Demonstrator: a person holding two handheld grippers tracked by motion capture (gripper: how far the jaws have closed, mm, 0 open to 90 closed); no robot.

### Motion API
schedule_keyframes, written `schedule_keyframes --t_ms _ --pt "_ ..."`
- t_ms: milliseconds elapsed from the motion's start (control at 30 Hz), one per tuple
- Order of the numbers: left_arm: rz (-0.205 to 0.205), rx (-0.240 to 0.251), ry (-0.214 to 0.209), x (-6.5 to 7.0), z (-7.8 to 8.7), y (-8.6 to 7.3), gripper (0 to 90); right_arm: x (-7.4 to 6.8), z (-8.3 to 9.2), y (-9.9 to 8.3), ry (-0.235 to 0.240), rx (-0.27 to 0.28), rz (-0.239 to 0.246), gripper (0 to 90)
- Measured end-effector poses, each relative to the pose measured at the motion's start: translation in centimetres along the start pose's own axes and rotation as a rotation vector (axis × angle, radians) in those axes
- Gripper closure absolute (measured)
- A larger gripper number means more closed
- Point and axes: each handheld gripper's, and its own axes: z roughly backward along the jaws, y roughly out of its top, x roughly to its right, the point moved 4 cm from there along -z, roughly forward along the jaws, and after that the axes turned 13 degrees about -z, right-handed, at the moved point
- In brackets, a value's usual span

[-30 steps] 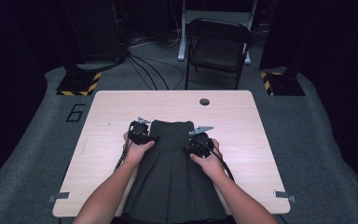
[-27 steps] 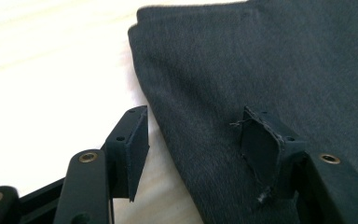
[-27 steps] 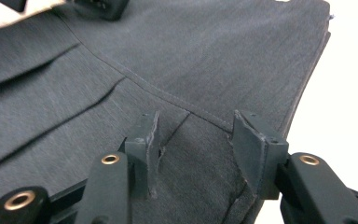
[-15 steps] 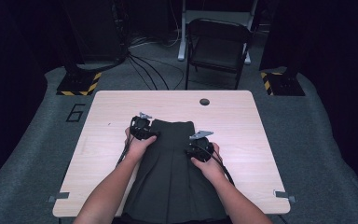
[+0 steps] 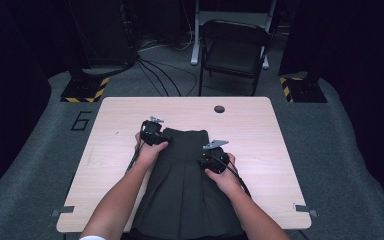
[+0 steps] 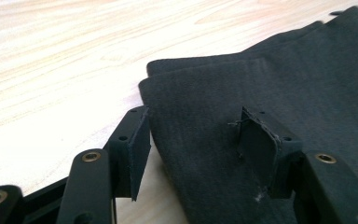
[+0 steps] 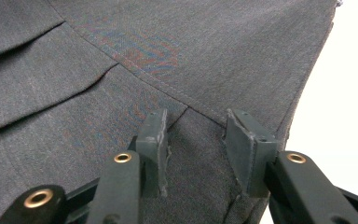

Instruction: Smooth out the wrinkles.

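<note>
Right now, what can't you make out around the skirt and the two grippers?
- Skirt hem: cut off by the high view's bottom edge, forearms across it.
- Left gripper: whether the right-hand pad touches the cloth; the pad's own body hides the contact.
- Right gripper: whether it pinches a fold; the fabric under its pads hides that.

Grey carpet [image 5: 350,165]; folding chair [image 5: 235,50]

1. Light wood table [image 5: 280,150] with round corners, standing on grey carpet [image 5: 40,175].
2. Small dark round hole [image 5: 219,109] near the far edge.
3. Dark pleated skirt [image 5: 185,185] lying flat in the middle, waistband [image 5: 187,134] at the far end, hem hanging over the near edge.
4. Bare wood left and right of the skirt.
5. Skirt's corner [image 6: 168,88] folded over on the wood.
</note>
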Motion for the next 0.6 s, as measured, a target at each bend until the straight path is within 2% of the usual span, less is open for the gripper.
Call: schedule_keyframes --t_ms 33,67,133,300,333,433,600 --pt "-0.004 0.003 0.001 -0.1 -0.1 0.0 42.6 0.1 0.0 0.0 0.001 -0.004 0.013 59.1" --pt "-0.005 0.002 0.001 -0.2 -0.2 0.0 42.3 0.0 0.0 0.0 0.001 -0.004 -0.005 59.2" --pt "-0.003 0.002 -0.001 -0.4 -0.4 -0.1 41.7 -0.1 0.0 0.0 0.002 -0.002 -0.008 59.3" --pt "0.009 0.008 -0.001 -0.9 -0.8 -0.3 39.8 -0.1 -0.1 0.1 -0.009 -0.004 0.004 59.4" --pt "0.02 0.007 -0.003 -0.9 -0.9 -0.3 39.7 -0.2 0.0 0.0 -0.01 -0.009 -0.013 59.4" --pt "-0.01 -0.002 -0.001 -0.9 -1.1 -0.2 39.4 -0.2 -0.1 0.1 -0.02 -0.003 -0.003 59.5" --pt "-0.02 -0.012 -0.011 -0.9 -1.6 -0.1 38.7 -0.2 -0.1 0.1 -0.025 -0.004 -0.005 59.6"
